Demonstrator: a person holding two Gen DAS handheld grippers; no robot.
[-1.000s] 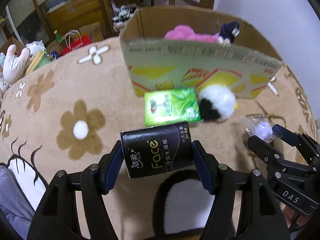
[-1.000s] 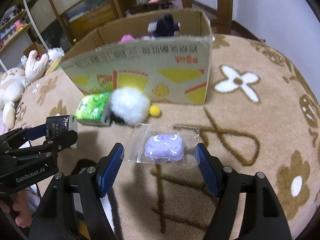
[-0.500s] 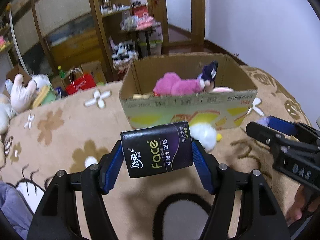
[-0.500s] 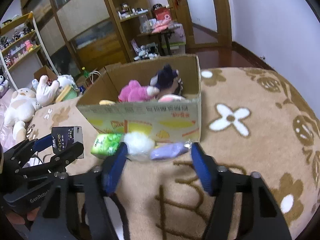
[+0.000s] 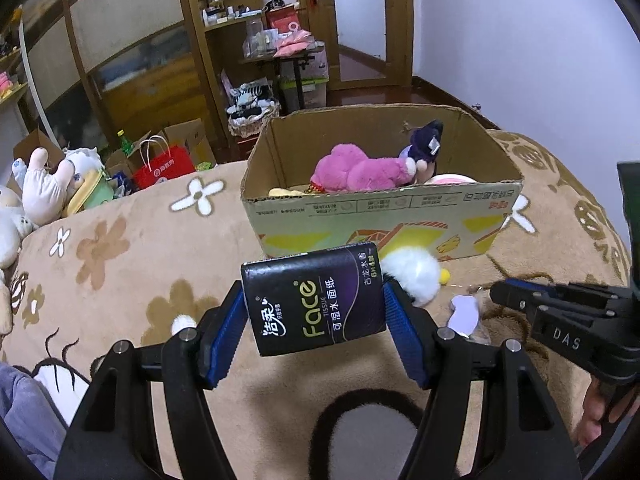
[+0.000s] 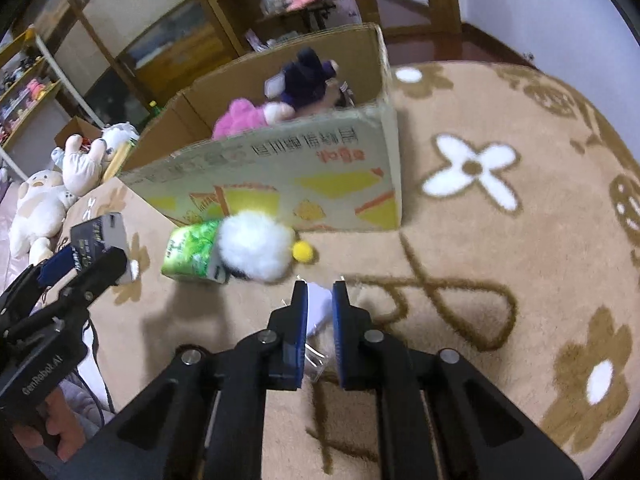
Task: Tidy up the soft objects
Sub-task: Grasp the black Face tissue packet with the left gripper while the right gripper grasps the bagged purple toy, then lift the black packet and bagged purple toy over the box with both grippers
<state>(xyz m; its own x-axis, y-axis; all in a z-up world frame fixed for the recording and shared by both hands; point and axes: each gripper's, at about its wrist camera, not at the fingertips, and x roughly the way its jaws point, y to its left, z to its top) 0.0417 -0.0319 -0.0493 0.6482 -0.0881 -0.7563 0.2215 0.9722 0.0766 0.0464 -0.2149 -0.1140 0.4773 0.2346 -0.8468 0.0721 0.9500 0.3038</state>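
Note:
My left gripper (image 5: 314, 312) is shut on a black tissue pack (image 5: 316, 300) and holds it above the carpet, in front of the cardboard box (image 5: 384, 208). The box holds a pink plush (image 5: 360, 170) and a dark purple plush (image 5: 424, 146). My right gripper (image 6: 320, 300) is shut on a purple soft toy in a clear bag (image 6: 318, 312), low over the carpet. In the left wrist view the toy (image 5: 464, 312) hangs at the right gripper's tip. A white fluffy plush (image 6: 254, 250) and a green tissue pack (image 6: 188, 252) lie against the box front.
A small yellow pompom (image 6: 302, 250) lies beside the white plush. Plush toys (image 5: 40, 188) and a red bag (image 5: 162, 166) sit at the carpet's far left edge. Shelves and a door stand behind the box.
My right gripper has closed on the bagged purple toy. My left gripper has kept the black pack raised, now looking down into the box.

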